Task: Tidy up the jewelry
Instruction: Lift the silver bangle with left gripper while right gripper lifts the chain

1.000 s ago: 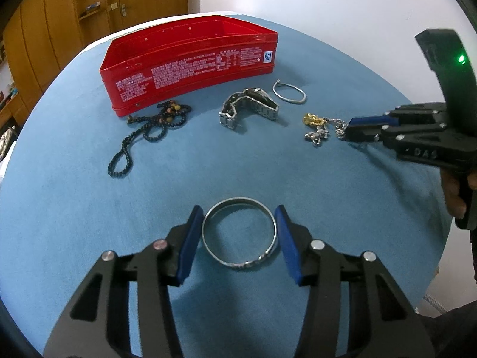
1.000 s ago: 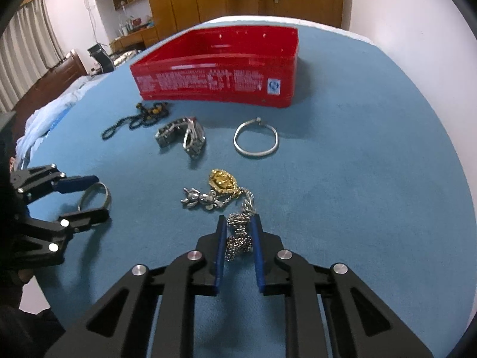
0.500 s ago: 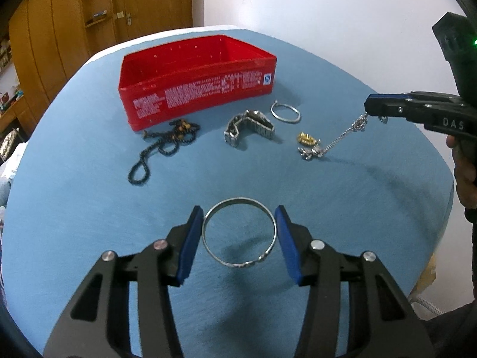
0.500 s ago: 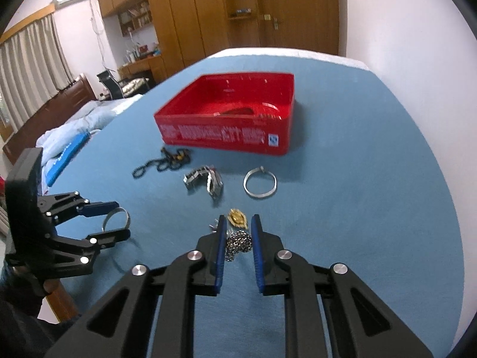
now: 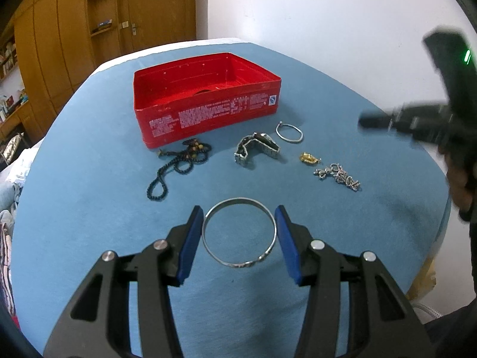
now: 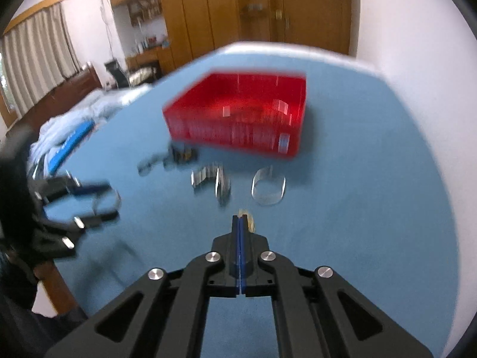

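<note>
My left gripper (image 5: 239, 220) is shut on a large silver bangle (image 5: 238, 261), held above the blue table; it also shows blurred in the right wrist view (image 6: 105, 205). My right gripper (image 6: 240, 219) is shut and empty, raised above the table; it shows blurred in the left wrist view (image 5: 366, 119). The silver chain with bear charm (image 5: 338, 176) lies on the table beside a gold pendant (image 5: 308, 158). A red box (image 5: 208, 116) stands at the back; it also shows in the right wrist view (image 6: 238, 113).
On the blue table (image 5: 89, 208) lie a black bead necklace (image 5: 179, 161), a metal watch band (image 5: 256, 147) and a small silver bracelet (image 5: 288, 132). Wooden cabinets (image 5: 89, 29) stand behind. A white wall is to the right.
The silver chain slipped out of my right gripper and fell back onto the table. The right gripper closed fully and rose. My left gripper lifted the bangle higher.
</note>
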Demonstrator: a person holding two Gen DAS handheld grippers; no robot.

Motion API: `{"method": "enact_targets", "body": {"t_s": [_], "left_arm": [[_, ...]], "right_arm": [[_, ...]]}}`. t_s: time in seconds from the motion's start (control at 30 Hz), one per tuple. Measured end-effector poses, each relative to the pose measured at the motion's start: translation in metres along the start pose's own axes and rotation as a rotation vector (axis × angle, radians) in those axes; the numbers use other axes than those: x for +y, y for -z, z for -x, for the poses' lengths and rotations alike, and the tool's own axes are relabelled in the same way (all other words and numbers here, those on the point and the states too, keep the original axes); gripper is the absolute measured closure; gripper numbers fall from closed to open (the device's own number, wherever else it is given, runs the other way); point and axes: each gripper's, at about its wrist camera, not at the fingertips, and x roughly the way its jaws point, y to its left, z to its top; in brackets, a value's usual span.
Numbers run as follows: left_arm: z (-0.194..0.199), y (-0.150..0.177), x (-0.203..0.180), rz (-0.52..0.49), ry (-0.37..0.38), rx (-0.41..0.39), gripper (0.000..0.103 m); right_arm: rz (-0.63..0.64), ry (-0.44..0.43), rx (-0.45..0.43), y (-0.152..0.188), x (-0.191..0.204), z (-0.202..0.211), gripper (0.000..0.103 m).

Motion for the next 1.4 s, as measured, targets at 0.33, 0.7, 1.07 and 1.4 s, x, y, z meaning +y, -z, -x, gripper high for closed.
{"method": "enact_targets", "body": {"t_s": [0.33, 0.7, 1.07, 1.4], "left_arm": [[-0.014, 0.003, 0.001, 0.003, 0.001, 0.032, 0.055], [-0.009, -0.001, 0.002, 0.003, -0.012, 0.022, 0.055], [0.013, -0.014, 0.003, 0.002, -0.025, -0.018, 0.055], [0.033, -0.033, 0.012, -0.010, -0.058, -0.060, 0.055]], "right_arm": [[-0.031, 0.052, 0.099, 0.036, -0.002, -0.046, 0.061], [-0.021, 0.059, 0.095, 0.030, -0.004, -0.046, 0.089], [0.020, 0.048, -0.067, -0.001, 0.014, 0.028, 0.089], [0.077, 0.041, -0.165, -0.033, 0.025, 0.069, 0.089]]}}
